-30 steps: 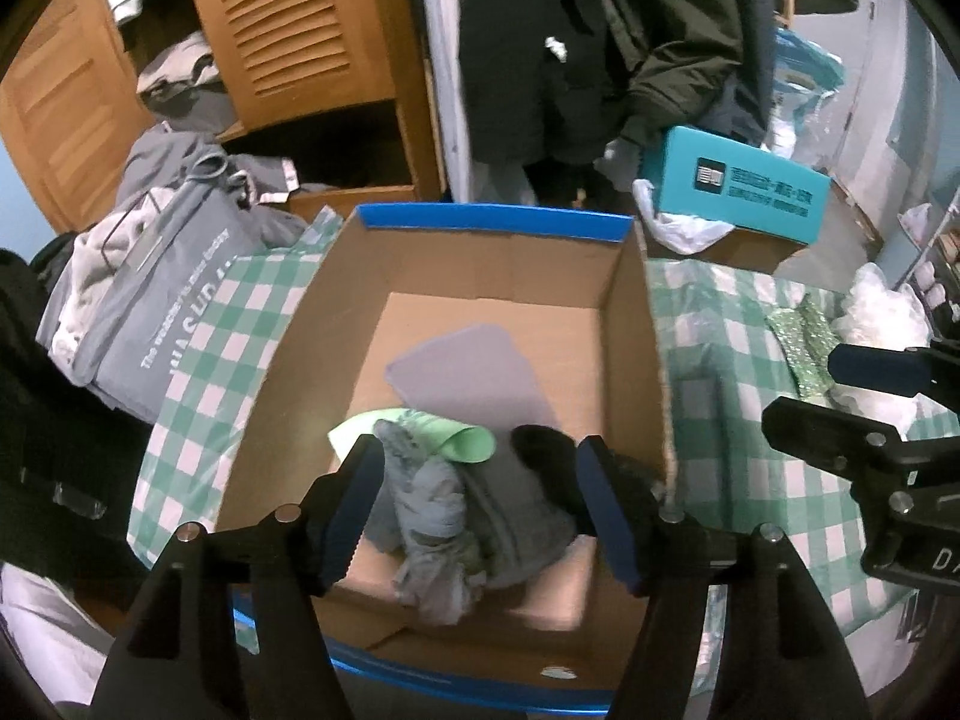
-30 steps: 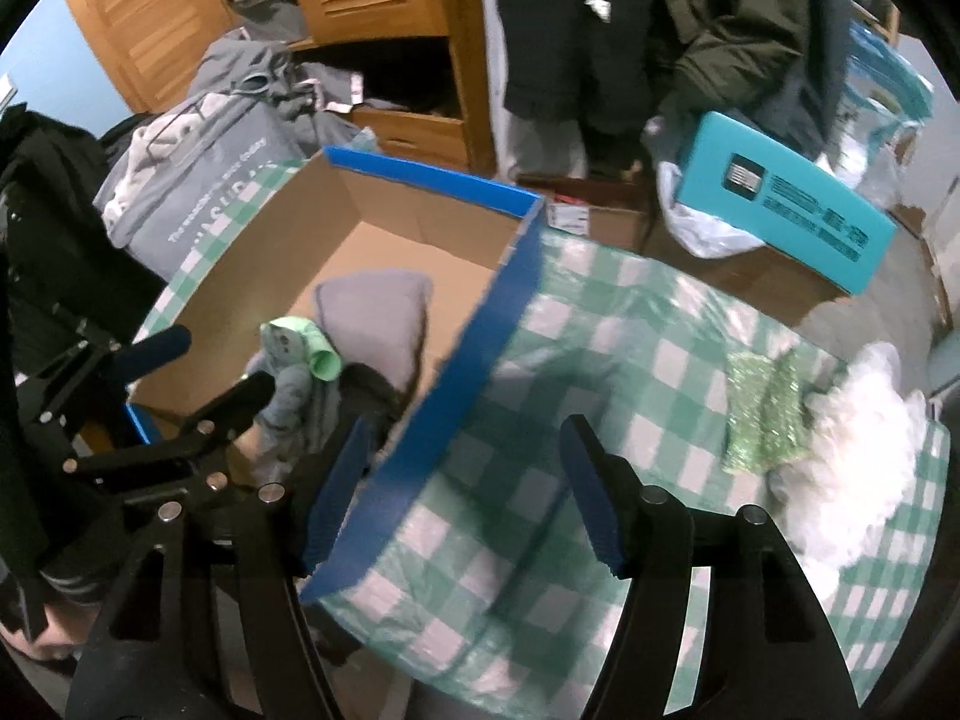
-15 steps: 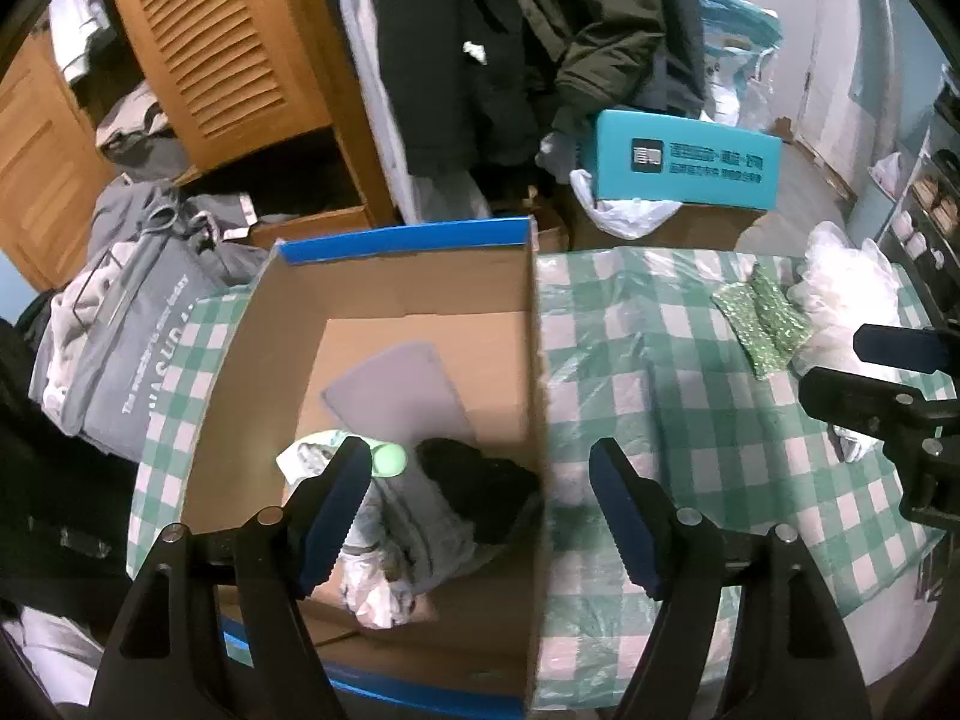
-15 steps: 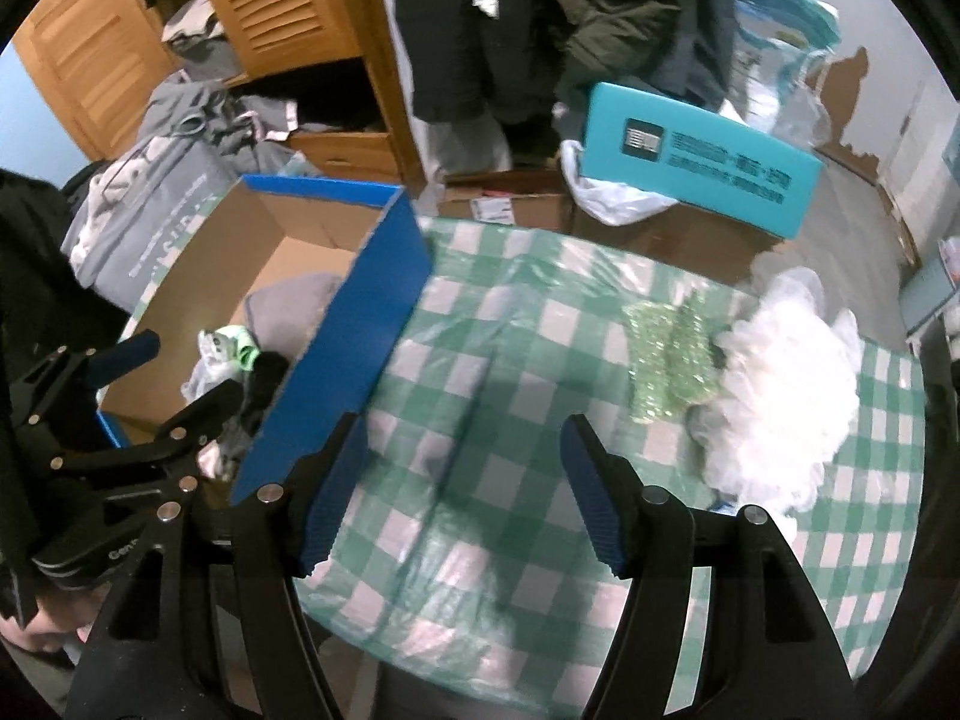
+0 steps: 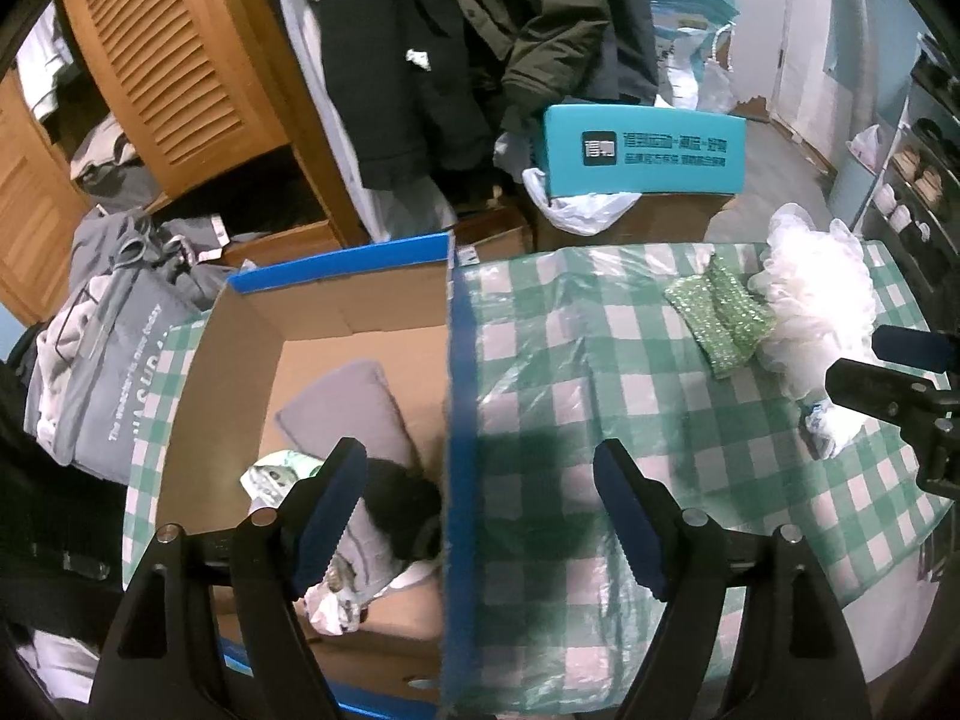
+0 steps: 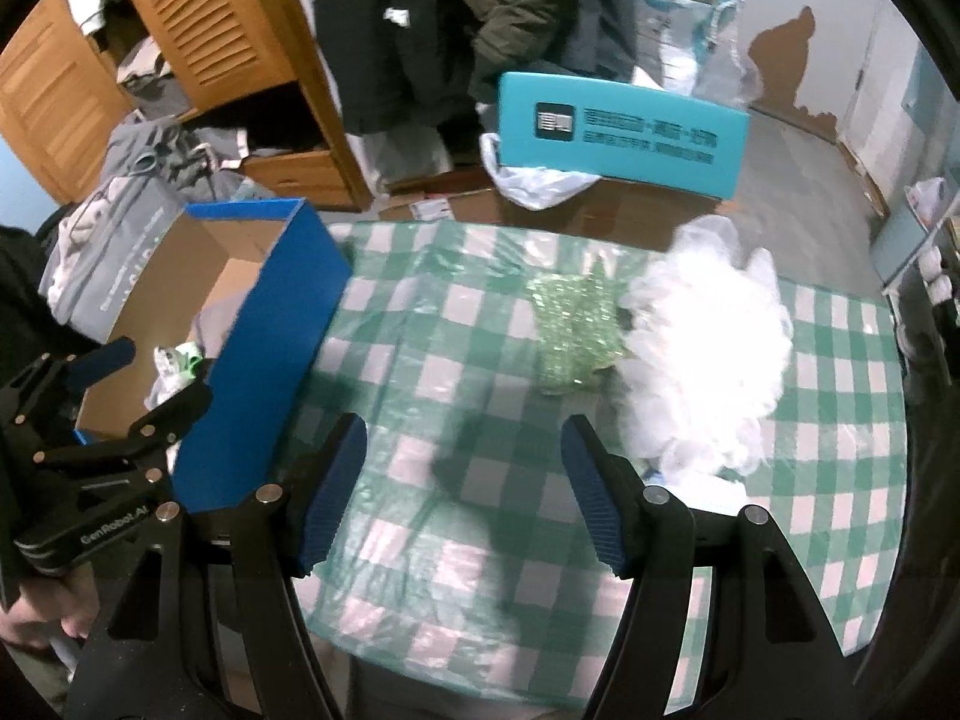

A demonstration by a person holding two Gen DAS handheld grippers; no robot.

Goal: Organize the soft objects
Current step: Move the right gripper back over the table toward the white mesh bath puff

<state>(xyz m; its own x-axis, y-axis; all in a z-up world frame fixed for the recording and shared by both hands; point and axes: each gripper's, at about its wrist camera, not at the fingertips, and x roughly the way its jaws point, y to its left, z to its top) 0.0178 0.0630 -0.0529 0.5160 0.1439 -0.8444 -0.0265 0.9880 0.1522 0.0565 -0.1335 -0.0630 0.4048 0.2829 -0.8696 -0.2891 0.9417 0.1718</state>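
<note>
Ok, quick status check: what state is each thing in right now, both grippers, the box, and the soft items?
left gripper: open, empty, straddling the box's right wall.
right gripper: open, empty, over the tablecloth.
cardboard box: open-topped, partly filled.
grey pad: lying flat in the box.
black soft item: in the box, against the right wall.
green sparkly cloth: on the tablecloth, outside the box.
white fluffy pile: on the tablecloth, touching the green cloth.

Both wrist views overlook table (image 5: 690,480), sharing box (image 6: 270,324).
</note>
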